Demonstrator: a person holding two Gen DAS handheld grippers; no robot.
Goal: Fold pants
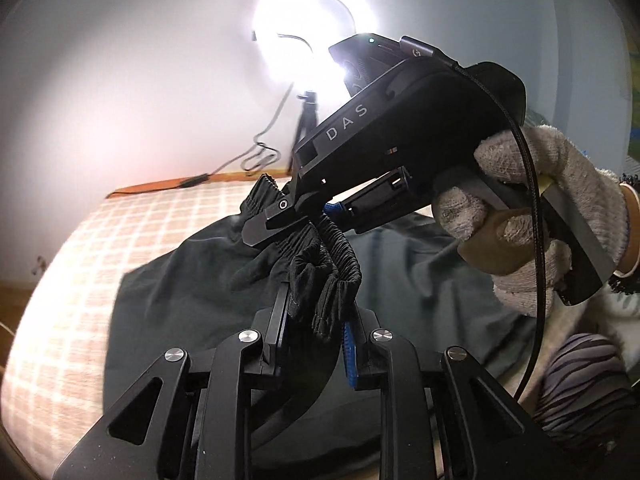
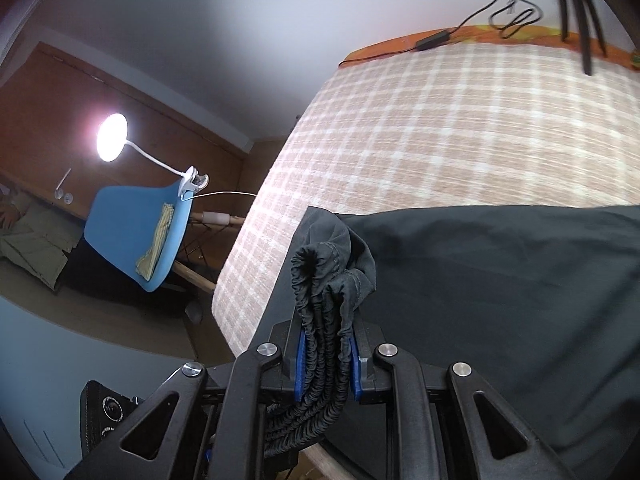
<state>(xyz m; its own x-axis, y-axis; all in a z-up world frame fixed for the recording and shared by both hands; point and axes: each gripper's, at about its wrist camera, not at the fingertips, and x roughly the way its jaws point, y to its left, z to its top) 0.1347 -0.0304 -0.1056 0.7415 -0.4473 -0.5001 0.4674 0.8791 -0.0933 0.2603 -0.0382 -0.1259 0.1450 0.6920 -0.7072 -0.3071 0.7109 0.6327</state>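
Dark pants (image 1: 192,280) lie spread on a checked bed cover (image 1: 80,280). My left gripper (image 1: 316,320) is shut on the bunched elastic waistband (image 1: 320,280). My right gripper (image 1: 292,220), held by a gloved hand (image 1: 540,220), shows in the left wrist view just beyond it, shut on the same waistband. In the right wrist view my right gripper (image 2: 326,356) clamps gathered waistband folds (image 2: 324,300) between its blue pads (image 2: 300,356), with the pants (image 2: 500,300) stretching right over the bed cover (image 2: 420,140).
A bright ring light on a tripod (image 1: 308,128) stands behind the bed with cables (image 1: 256,156). A blue chair (image 2: 136,232) with a clip lamp (image 2: 112,136) stands left of the bed. A power adapter (image 2: 432,38) lies at the bed's far edge.
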